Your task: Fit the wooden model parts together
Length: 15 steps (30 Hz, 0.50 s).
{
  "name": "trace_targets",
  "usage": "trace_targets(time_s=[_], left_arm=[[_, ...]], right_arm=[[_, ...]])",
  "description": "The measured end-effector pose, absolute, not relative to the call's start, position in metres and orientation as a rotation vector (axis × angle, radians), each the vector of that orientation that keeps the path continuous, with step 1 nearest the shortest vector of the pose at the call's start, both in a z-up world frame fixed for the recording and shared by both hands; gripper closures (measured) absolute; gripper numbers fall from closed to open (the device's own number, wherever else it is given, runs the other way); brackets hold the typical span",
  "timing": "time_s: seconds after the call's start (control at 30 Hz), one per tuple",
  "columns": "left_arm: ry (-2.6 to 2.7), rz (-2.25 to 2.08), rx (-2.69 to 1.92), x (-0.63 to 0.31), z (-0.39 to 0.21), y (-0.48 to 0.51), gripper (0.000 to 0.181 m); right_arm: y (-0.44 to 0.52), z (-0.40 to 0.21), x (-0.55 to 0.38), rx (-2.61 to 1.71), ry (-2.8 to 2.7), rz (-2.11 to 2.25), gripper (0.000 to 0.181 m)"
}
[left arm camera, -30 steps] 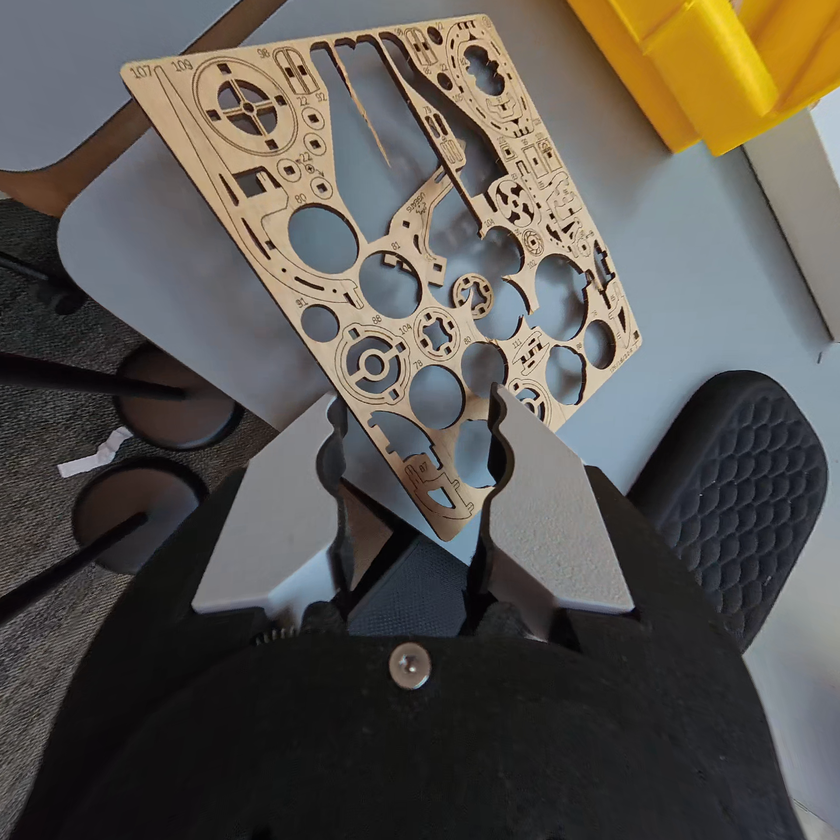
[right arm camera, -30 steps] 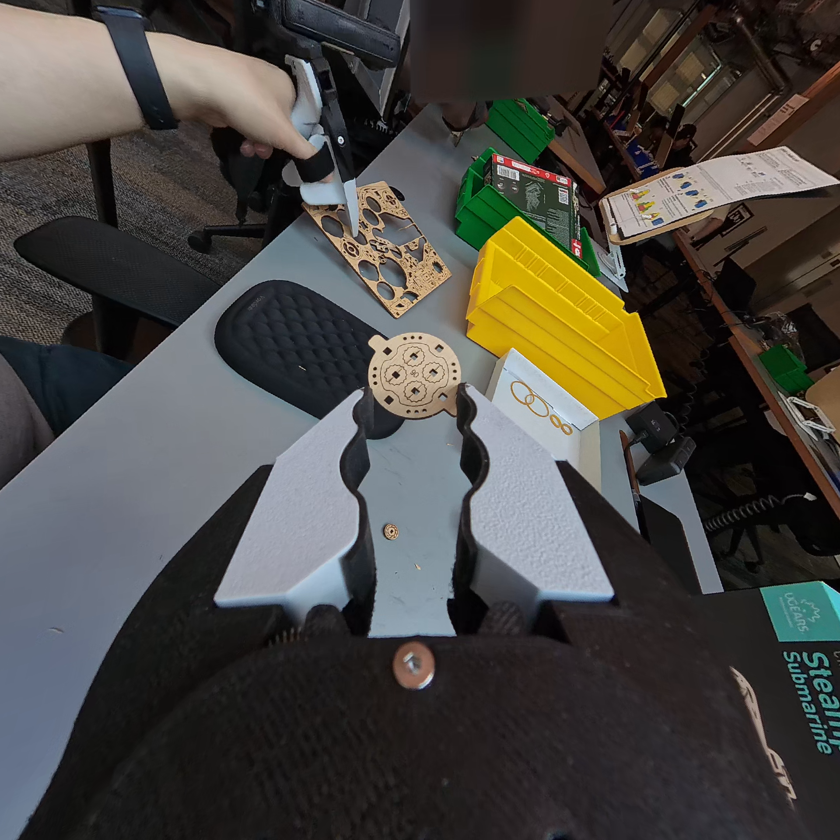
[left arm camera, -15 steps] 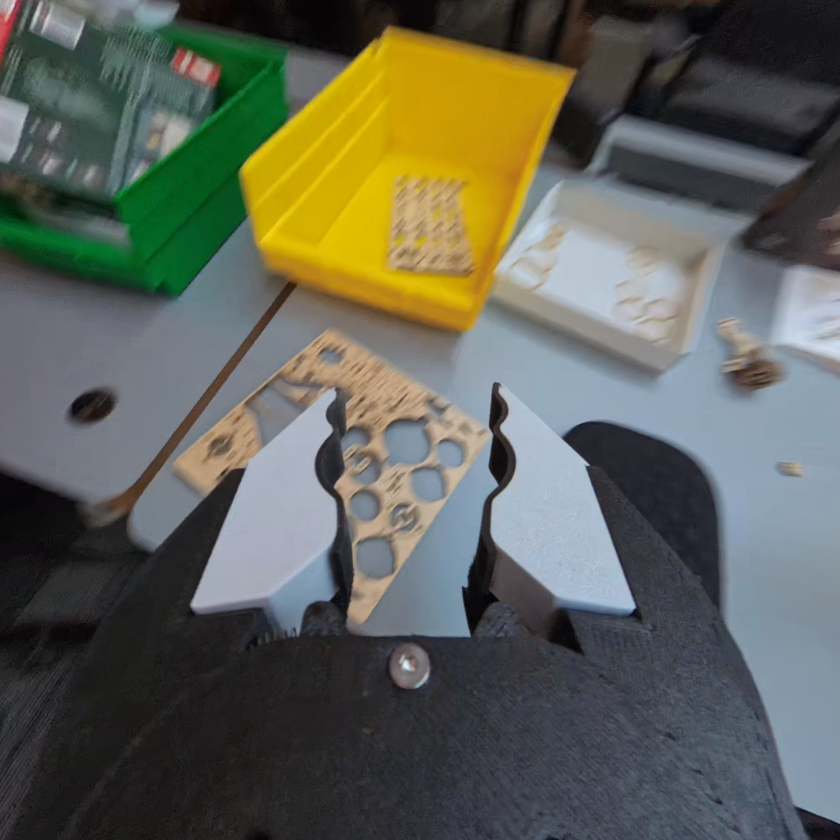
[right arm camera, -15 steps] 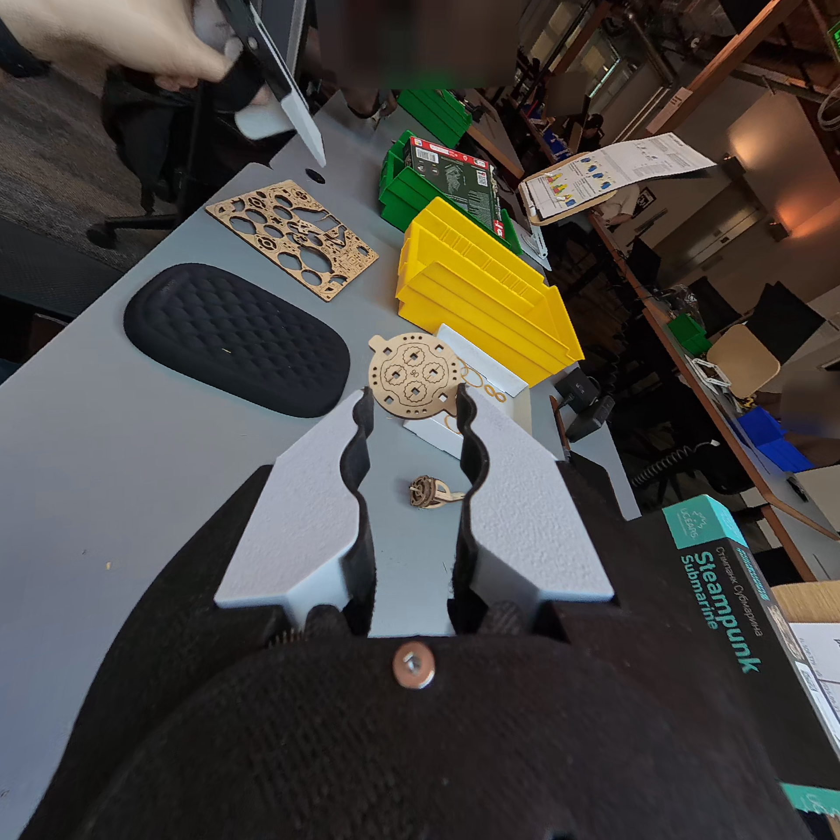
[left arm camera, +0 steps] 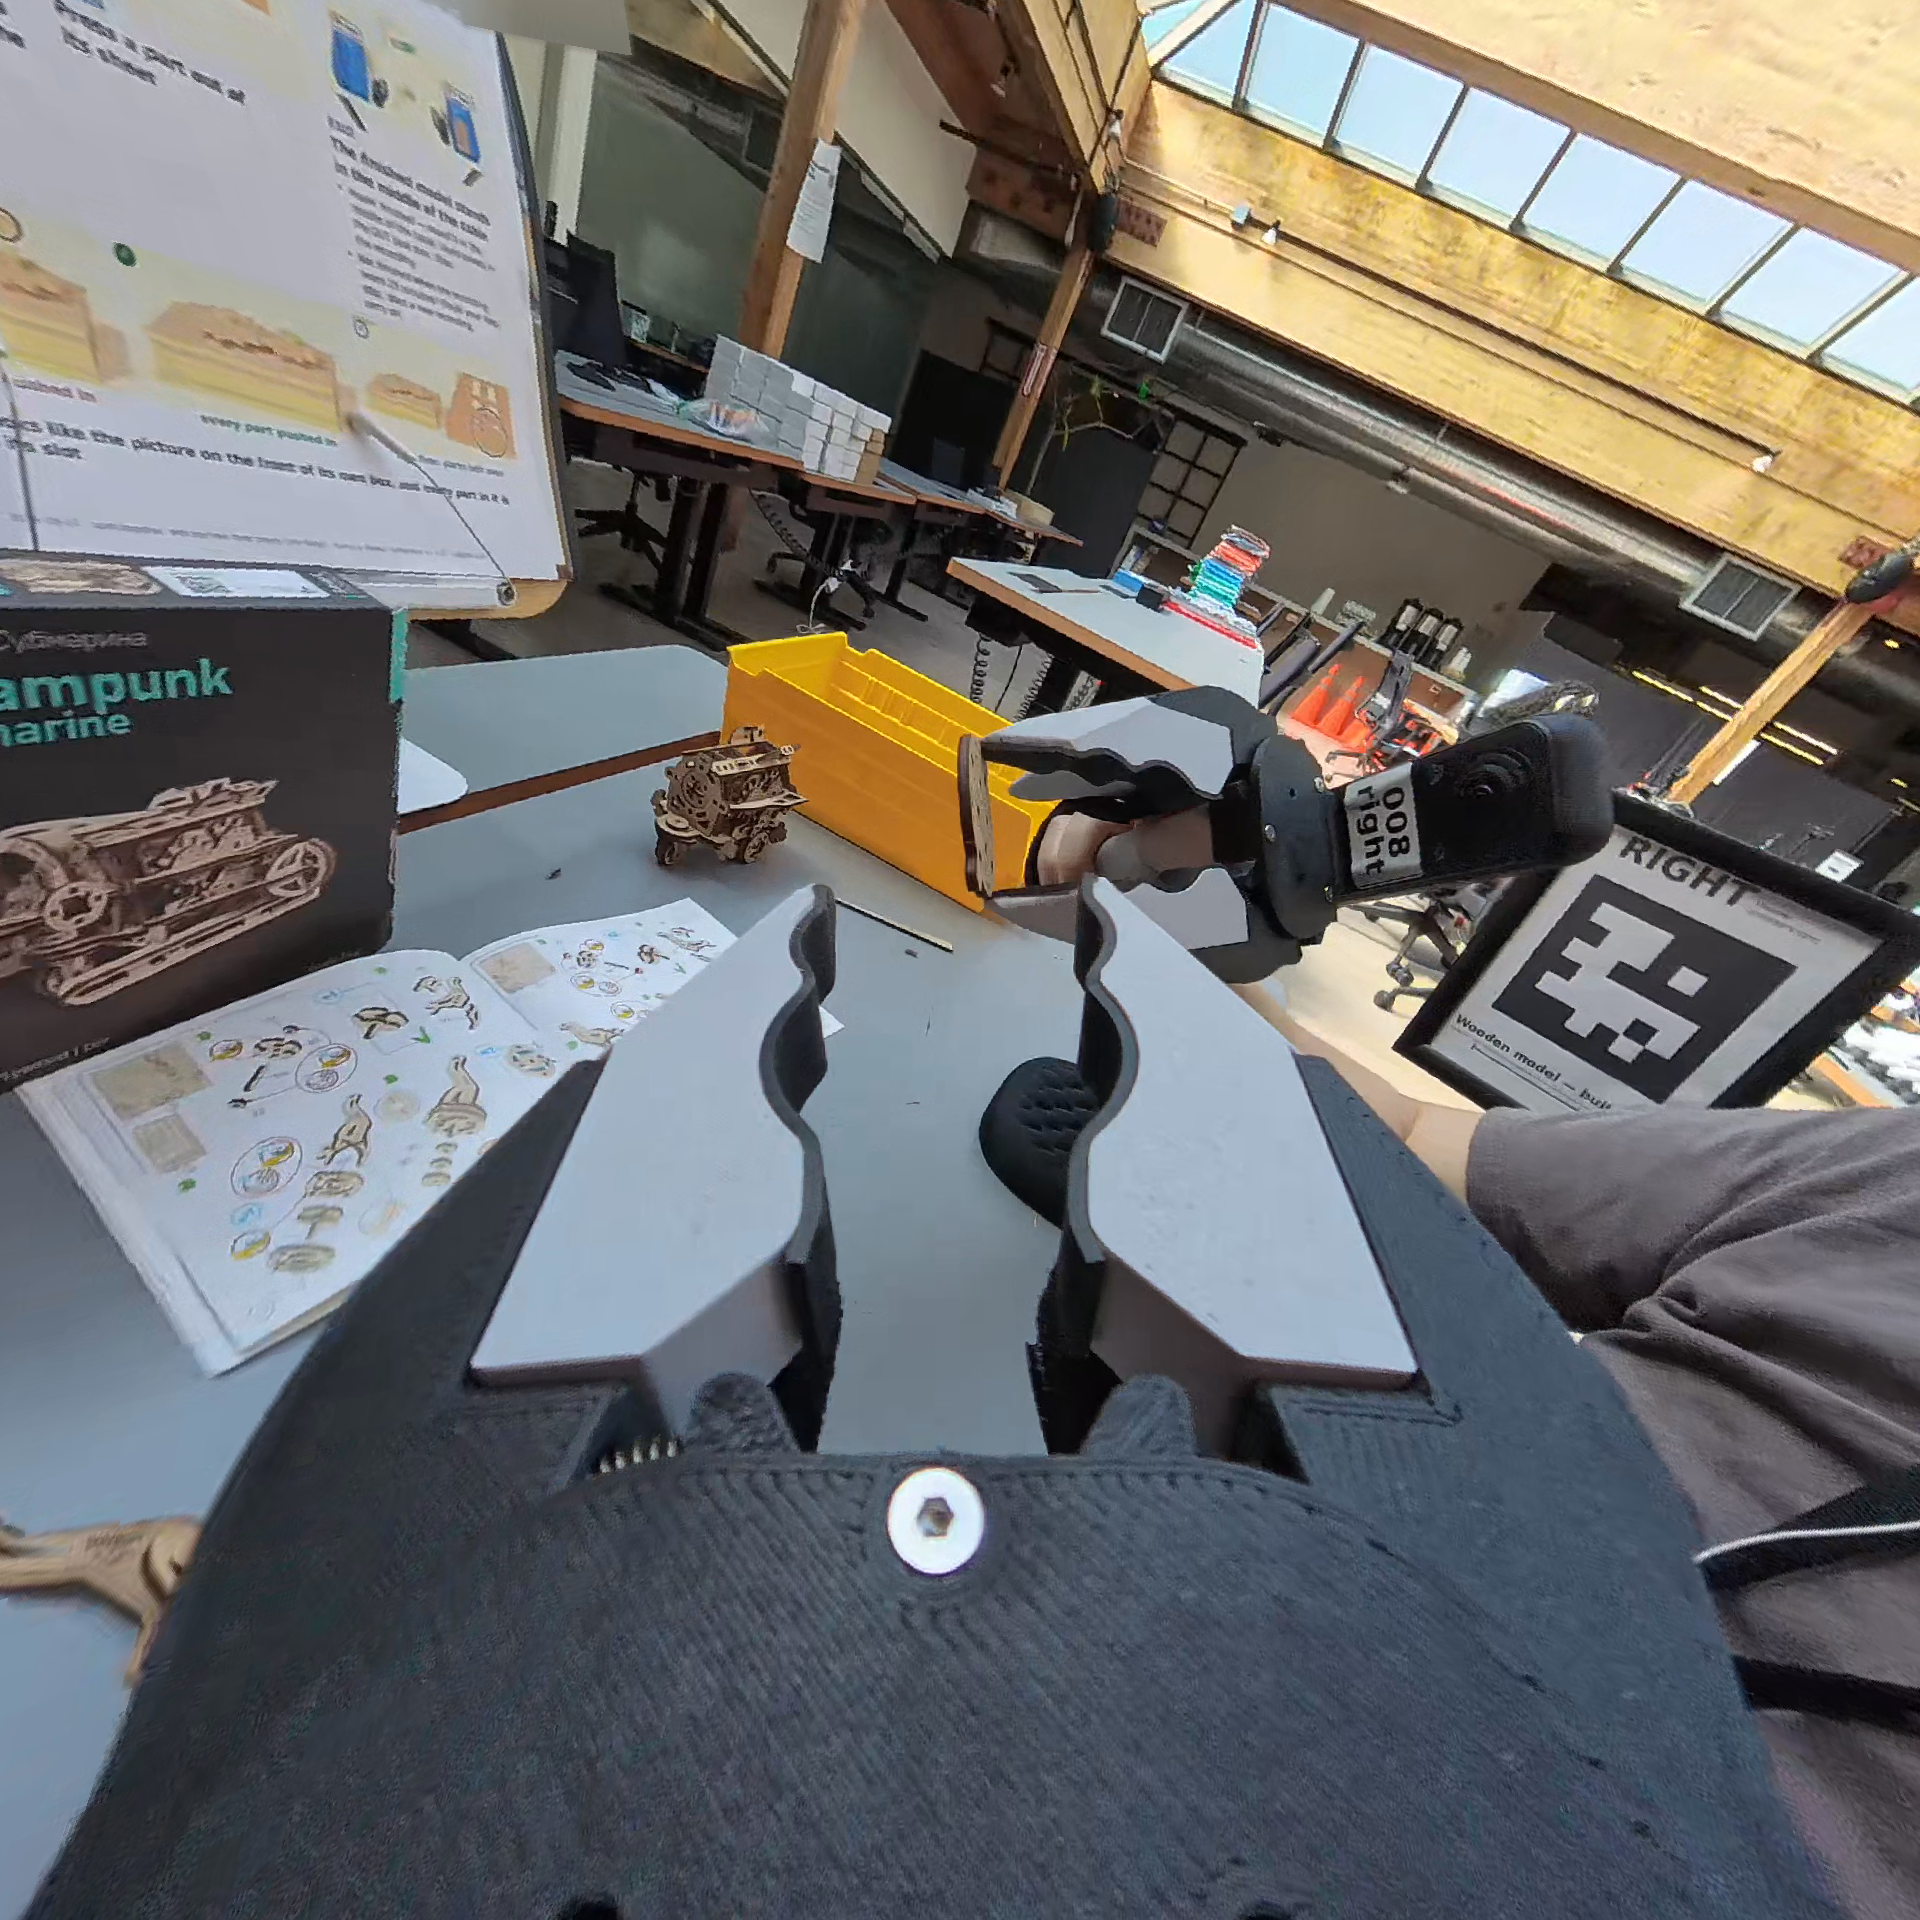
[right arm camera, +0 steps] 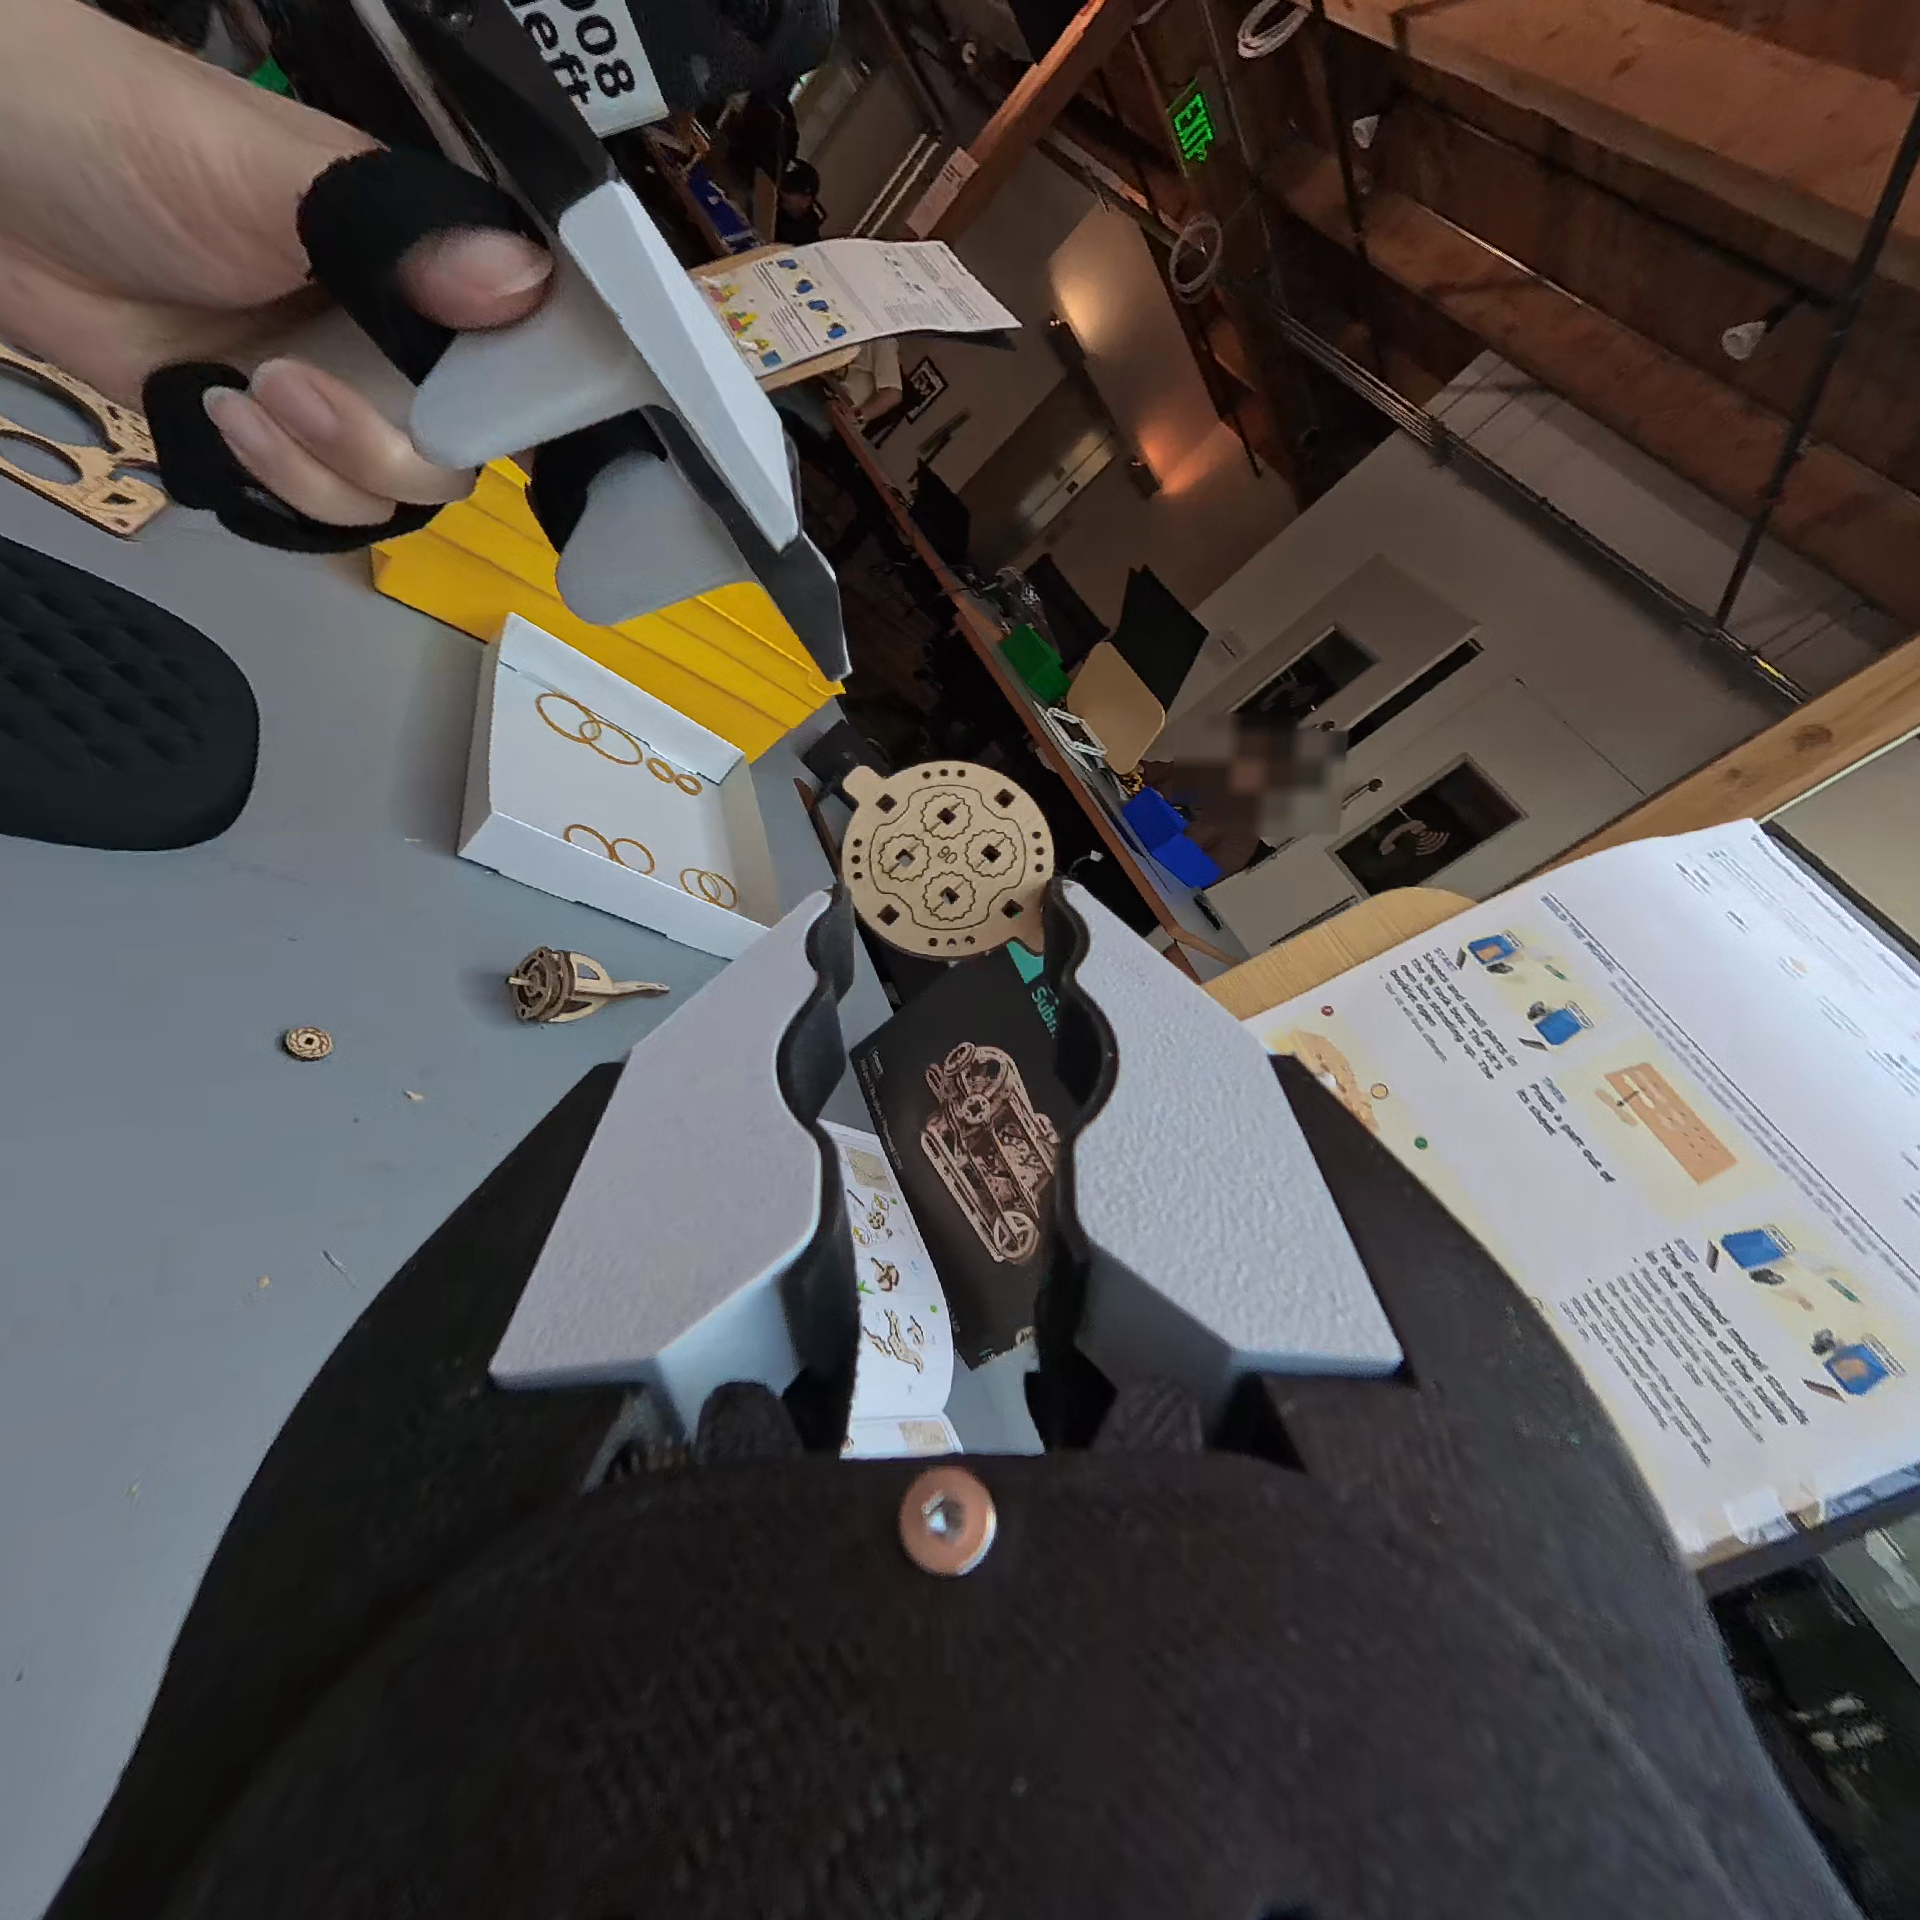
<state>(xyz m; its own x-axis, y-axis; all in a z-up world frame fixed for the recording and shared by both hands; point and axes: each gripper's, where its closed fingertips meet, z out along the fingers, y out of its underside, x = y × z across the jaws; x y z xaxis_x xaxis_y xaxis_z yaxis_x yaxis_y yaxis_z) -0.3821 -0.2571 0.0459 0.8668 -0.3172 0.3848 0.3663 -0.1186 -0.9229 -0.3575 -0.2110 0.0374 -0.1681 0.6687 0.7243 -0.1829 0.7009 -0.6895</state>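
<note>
Currently the round wooden disc [right arm camera: 945, 868] is pinched at its lower edge between the tips of the right gripper [right arm camera: 948, 914], held up in the air above the grey table [right arm camera: 208, 1143], flat face toward the right wrist camera. From the left wrist view the same disc [left arm camera: 977, 831] shows edge-on.

The left gripper [left arm camera: 951, 925] is empty, fingers apart with a clear gap; in the right wrist view it [right arm camera: 727, 540] hangs above and to the left of the disc, not touching it.

Step, as a judgement: part picked, mate not yet fetched. The likely mating candidates are the partly built wooden assembly [left arm camera: 727, 798] standing just beside the yellow bin [left arm camera: 883, 758], or the small sub-assembly [right arm camera: 556, 982] and tiny wooden ring [right arm camera: 309, 1042] lying loose on the table. Which one fits cannot be told from here.

Next move probably calls for the left gripper to take hold of the mate, then align tabs to the disc's cut-outs. The grip is on the rim only, so a push could make the disc pivot.

Room: open table between the black wrist rest [right arm camera: 104, 707] and the white tray [right arm camera: 603, 790]. The kit box [left arm camera: 187, 810] and instruction booklet [left arm camera: 343, 1122] crowd the far side, and the table edge sits close behind the tray.
</note>
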Motion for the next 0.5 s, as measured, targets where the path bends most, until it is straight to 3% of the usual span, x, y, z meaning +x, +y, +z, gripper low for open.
trace_targets(time_s=[0.2, 0.5], left_arm=[[0.066, -0.717, -1.638, -0.366, 0.031, -0.188, 0.140], [0.190, -0.764, -1.689, -0.352, 0.020, -0.155, 0.180]], right_arm=[[-0.173, 0.030, -0.348, -0.518, -1.505, 0.757, 0.146], [-0.149, 0.022, -0.353, -0.577, -1.489, 0.746, 0.146]])
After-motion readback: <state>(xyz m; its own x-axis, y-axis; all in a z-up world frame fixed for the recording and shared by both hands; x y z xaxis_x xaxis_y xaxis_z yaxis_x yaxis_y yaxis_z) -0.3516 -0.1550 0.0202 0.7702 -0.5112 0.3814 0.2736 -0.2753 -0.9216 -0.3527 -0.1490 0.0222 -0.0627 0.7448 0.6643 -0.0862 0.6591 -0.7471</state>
